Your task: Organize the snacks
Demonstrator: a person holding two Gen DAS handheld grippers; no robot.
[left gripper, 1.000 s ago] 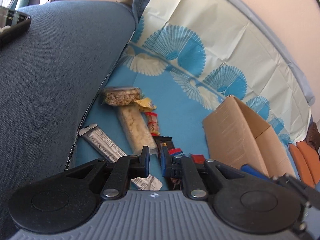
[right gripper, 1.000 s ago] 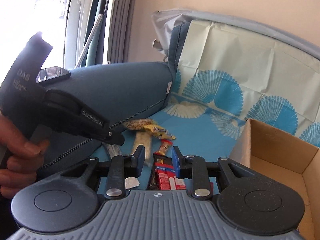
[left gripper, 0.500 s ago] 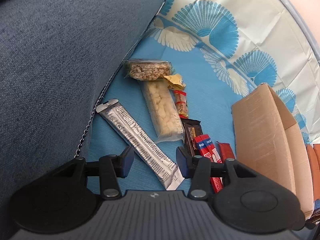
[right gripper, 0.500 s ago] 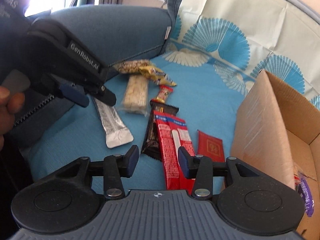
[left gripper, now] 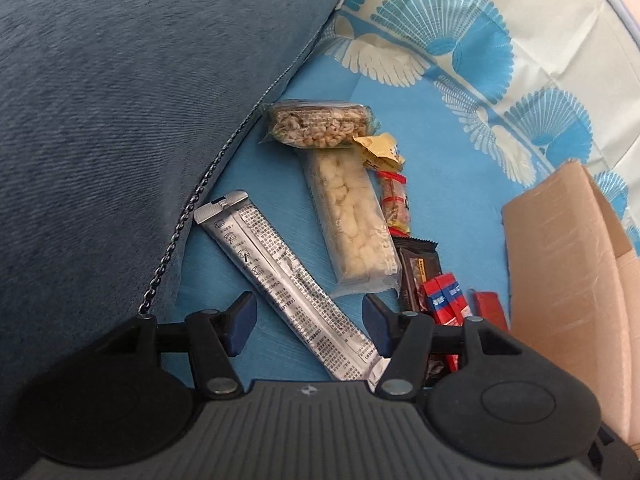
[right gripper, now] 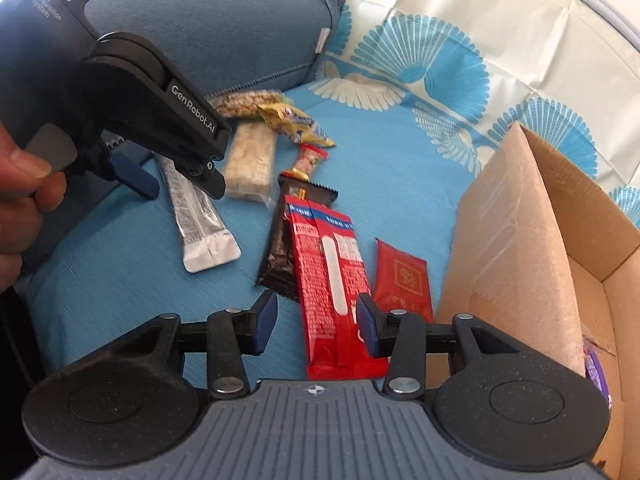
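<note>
Several snack packets lie on the blue cloth. My left gripper (left gripper: 308, 324) is open, its jaws on either side of a long silver packet (left gripper: 280, 280), just above it; that packet also shows in the right wrist view (right gripper: 196, 216). My right gripper (right gripper: 316, 328) is open, its jaws on either side of the near end of a red packet (right gripper: 332, 292). A dark brown bar (right gripper: 284, 240) lies partly under it, and a small dark red sachet (right gripper: 404, 276) lies to its right. A pale rice bar (left gripper: 348, 216) and a nut bar (left gripper: 316, 122) lie farther back.
An open cardboard box (right gripper: 520, 240) stands at the right, with something purple inside. A blue sofa cushion (left gripper: 120, 120) rises at the left. A patterned cloth (right gripper: 460, 52) covers the backrest. A yellow wrapper (right gripper: 292, 120) and a small red-tied sweet (right gripper: 308, 160) lie among the snacks.
Both grippers have opened wider and come down closer to the snacks. The left one now straddles the silver packet; the right one now straddles the red packet.
</note>
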